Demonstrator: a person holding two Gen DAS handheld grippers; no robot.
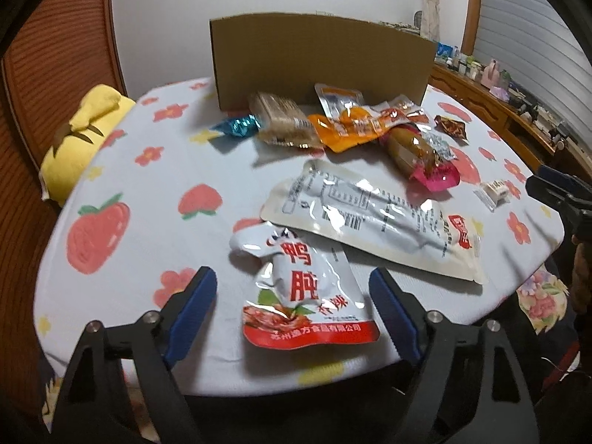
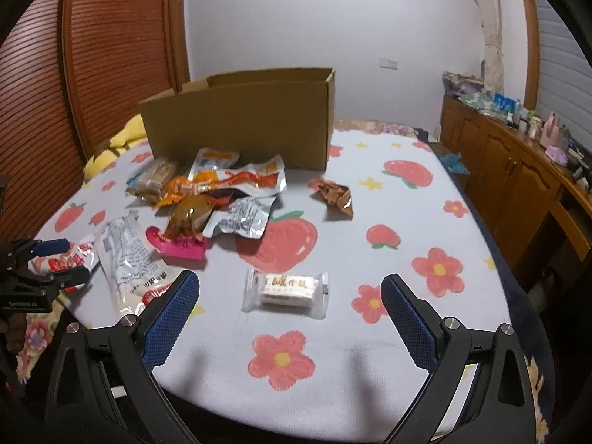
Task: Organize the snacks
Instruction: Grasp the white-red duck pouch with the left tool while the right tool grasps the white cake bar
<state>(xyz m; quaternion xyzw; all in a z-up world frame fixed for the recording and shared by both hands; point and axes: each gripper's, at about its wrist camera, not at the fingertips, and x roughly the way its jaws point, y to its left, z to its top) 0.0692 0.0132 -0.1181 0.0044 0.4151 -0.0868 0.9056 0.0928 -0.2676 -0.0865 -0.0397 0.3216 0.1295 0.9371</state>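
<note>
Reaching step: left tongs (image 1: pixel 292 296) spread around red-white pouch (image 1: pixel 303 288) at near edge, untouched, right tongs (image 2: pixel 288 296) spread around small clear candy pack (image 2: pixel 285 290); next probably pinch, carry to far cardboard box (image 2: pixel 240 125).

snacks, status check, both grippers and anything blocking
Left hand-held gripper open astride the red-and-white pouch, not gripping. Right hand-held gripper open, small clear-wrapped bar between its fingers. Snacks loose before the cardboard box. Nothing blocking.
</note>
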